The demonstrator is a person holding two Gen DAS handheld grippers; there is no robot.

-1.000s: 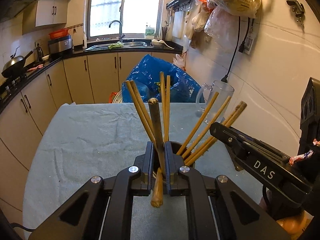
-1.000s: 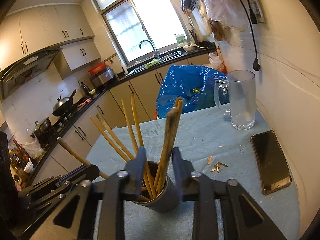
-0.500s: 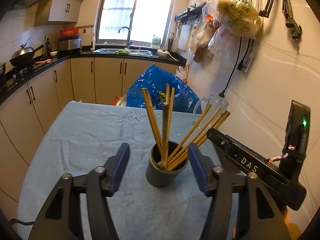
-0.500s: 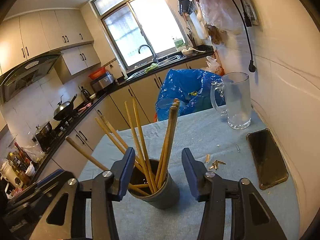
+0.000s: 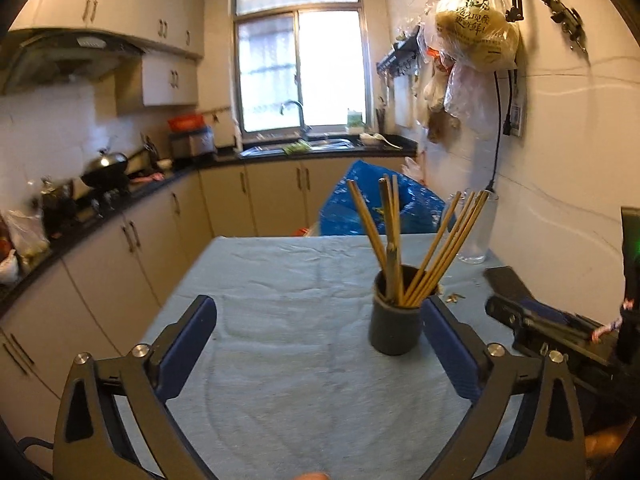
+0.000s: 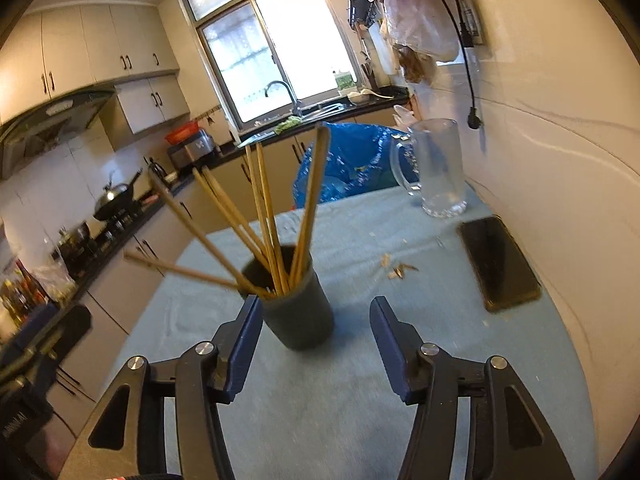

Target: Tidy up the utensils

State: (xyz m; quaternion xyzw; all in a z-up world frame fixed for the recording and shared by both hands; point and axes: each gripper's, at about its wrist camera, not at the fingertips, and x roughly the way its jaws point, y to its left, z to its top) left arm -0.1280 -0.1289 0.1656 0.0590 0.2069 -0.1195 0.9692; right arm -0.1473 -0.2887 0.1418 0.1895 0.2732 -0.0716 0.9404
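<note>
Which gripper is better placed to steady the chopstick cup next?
Right, probably. The right gripper is opening with the grey cup just ahead, roughly centred between its fingers. The left gripper is opening wide over bare cloth, with the cup off by its right finger. Neither holds anything.

Tan wooden chopsticks [image 6: 264, 216] stand in a dark grey cup [image 6: 300, 316]. The counter's cloth [image 5: 288, 280] is pale blue. A bright blue bag [image 6: 352, 160] sits behind.

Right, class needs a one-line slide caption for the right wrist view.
Right gripper opening, nothing held, behind a dark cup of chopsticks on the cloth-covered table.
</note>
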